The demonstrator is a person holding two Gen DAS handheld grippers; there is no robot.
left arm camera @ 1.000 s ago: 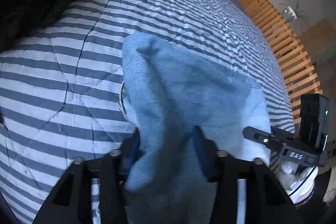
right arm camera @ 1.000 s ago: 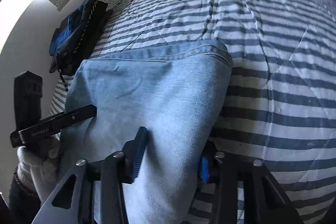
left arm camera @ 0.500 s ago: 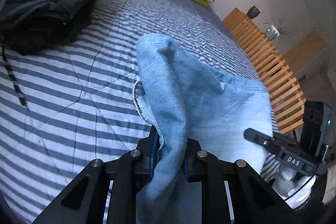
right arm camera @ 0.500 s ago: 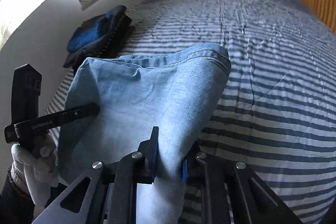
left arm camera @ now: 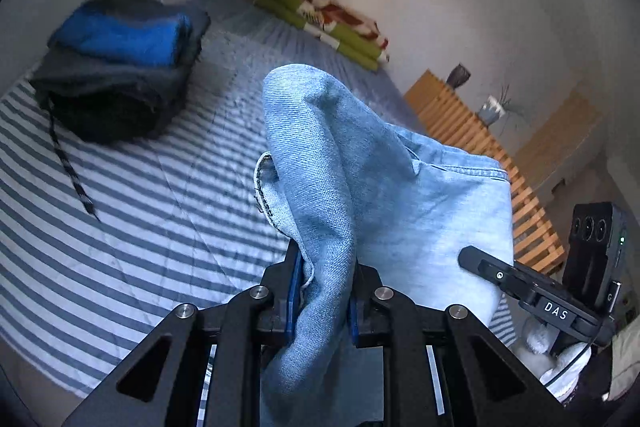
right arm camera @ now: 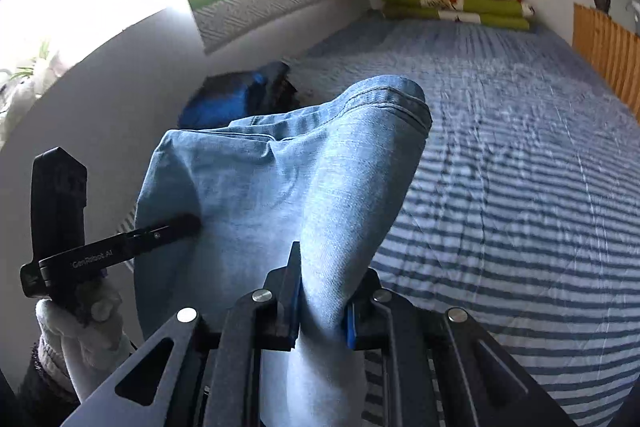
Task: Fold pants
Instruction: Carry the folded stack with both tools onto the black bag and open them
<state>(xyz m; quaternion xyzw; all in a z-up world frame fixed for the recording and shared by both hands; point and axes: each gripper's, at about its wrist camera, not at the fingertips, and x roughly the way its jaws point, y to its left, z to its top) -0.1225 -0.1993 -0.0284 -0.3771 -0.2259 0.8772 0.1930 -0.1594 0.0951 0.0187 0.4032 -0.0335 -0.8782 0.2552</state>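
Note:
Light blue denim pants hang lifted above the striped bed, stretched between both grippers. My left gripper is shut on a bunched fold of the denim at the pants' left edge. In the right wrist view the same pants rise in a peak, and my right gripper is shut on the cloth at their right edge. The right gripper shows in the left wrist view at the far right; the left gripper appears at the left of the right wrist view, held by a white-gloved hand.
A stack of folded dark and blue clothes sits on the bed by the wall, a striped cord trailing from it. Folded green and red blankets lie at the far end. A wooden slatted rail borders the bed's right side.
Both grippers closed on the pants' edges and rose, lifting the denim off the bed. Both views tilted up to show the walls and far end of the bed.

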